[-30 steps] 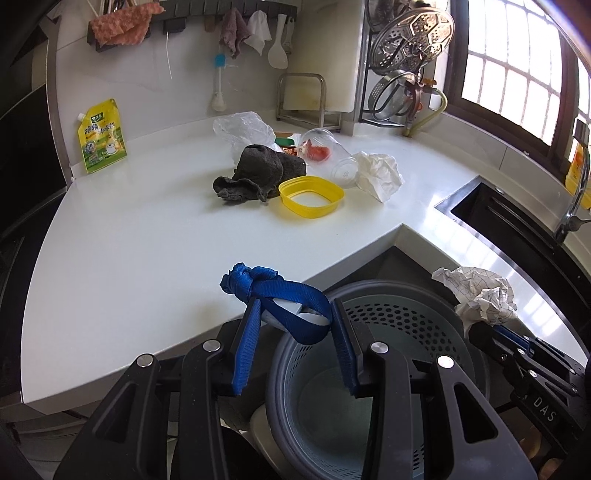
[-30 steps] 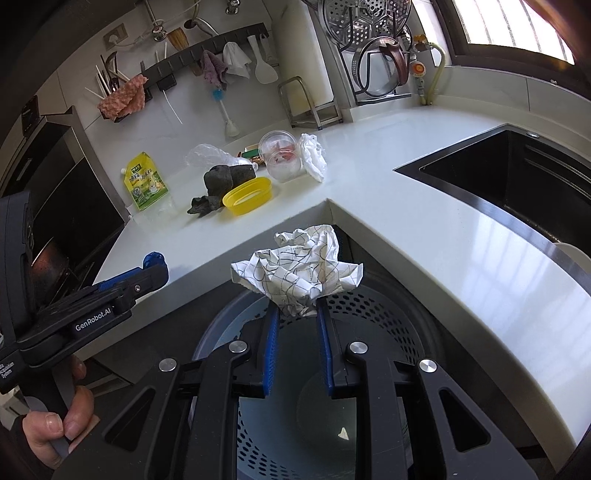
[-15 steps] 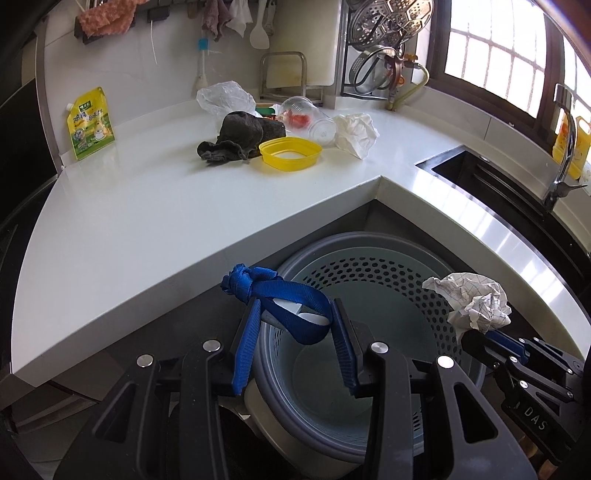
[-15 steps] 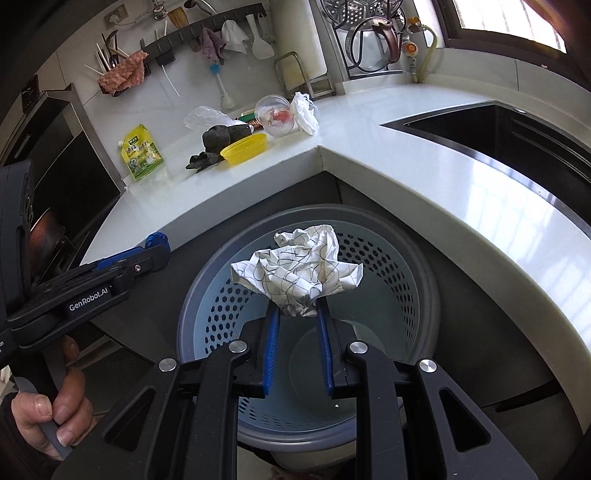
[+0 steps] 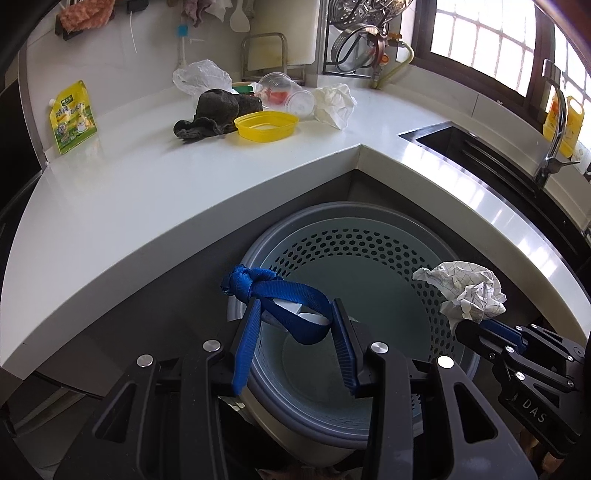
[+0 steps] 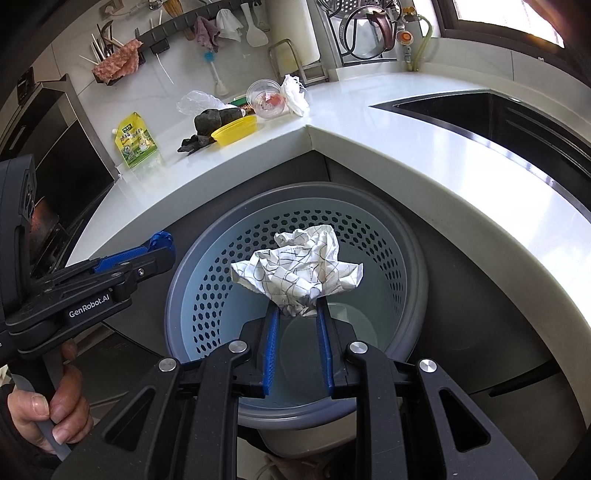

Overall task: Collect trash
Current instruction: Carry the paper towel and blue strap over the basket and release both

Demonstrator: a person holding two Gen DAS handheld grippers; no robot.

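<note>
Right wrist view: right tongs [image 6: 296,314] are gripping paper [image 6: 297,275] over the bin [image 6: 410,266]; left tongs [image 5: 295,314] are gripping a strap [image 5: 284,295].

A small green-and-red packet [image 5: 244,87] at upper centre hides mostly behind the dark crumpled cloth [image 5: 216,112]. The yellow plastic bottle [image 5: 564,123] at far right is cut by the frame edge, its label unreadable.

Far ahead of the tool, a green-and-yellow refill pouch [image 5: 72,116] leans against the white backsplash at the left. Above it, a wall rail [image 6: 167,34] holds hanging cloths and a white spatula [image 6: 254,28]. Ahead and right, a dish rack [image 5: 364,35] stands before the window; further right, a dark sink [image 5: 491,158] with a chrome faucet [image 5: 553,122]
</note>
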